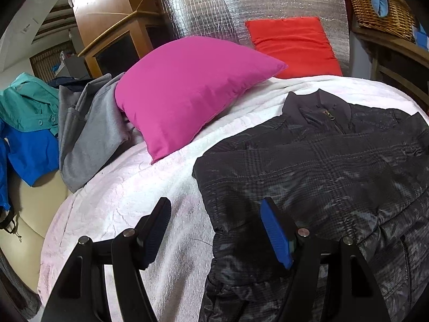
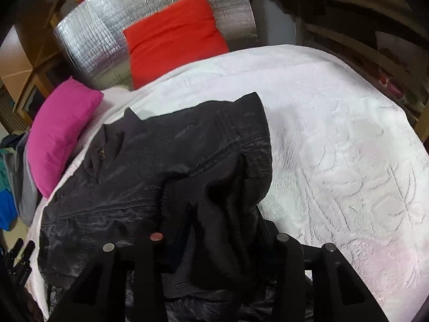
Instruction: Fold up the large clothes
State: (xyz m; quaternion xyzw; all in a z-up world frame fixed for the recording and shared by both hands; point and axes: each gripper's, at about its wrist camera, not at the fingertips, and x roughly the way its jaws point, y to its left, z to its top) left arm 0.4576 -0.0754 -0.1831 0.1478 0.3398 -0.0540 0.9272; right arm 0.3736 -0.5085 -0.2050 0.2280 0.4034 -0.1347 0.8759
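Observation:
A dark plaid jacket (image 1: pixel 321 161) lies zipped, collar away from me, on the white bedspread (image 1: pixel 128 201). My left gripper (image 1: pixel 214 206) is open over the jacket's left edge, one finger above the bedspread and the blue-padded finger (image 1: pixel 276 236) above the fabric, with nothing pinched. In the right wrist view a fold of the jacket (image 2: pixel 161 161), probably the sleeve, is bunched up and raised. My right gripper (image 2: pixel 222 214) is shut on that fold, and the cloth hides its fingertips.
A pink pillow (image 1: pixel 187 94) and a red pillow (image 1: pixel 292 45) lie at the head of the bed against a silver foil panel (image 1: pixel 214 5). Grey (image 1: pixel 88 134), teal (image 1: pixel 26 107) and blue clothes sit at the left. A wicker basket (image 1: pixel 380 8) stands on a shelf at the right.

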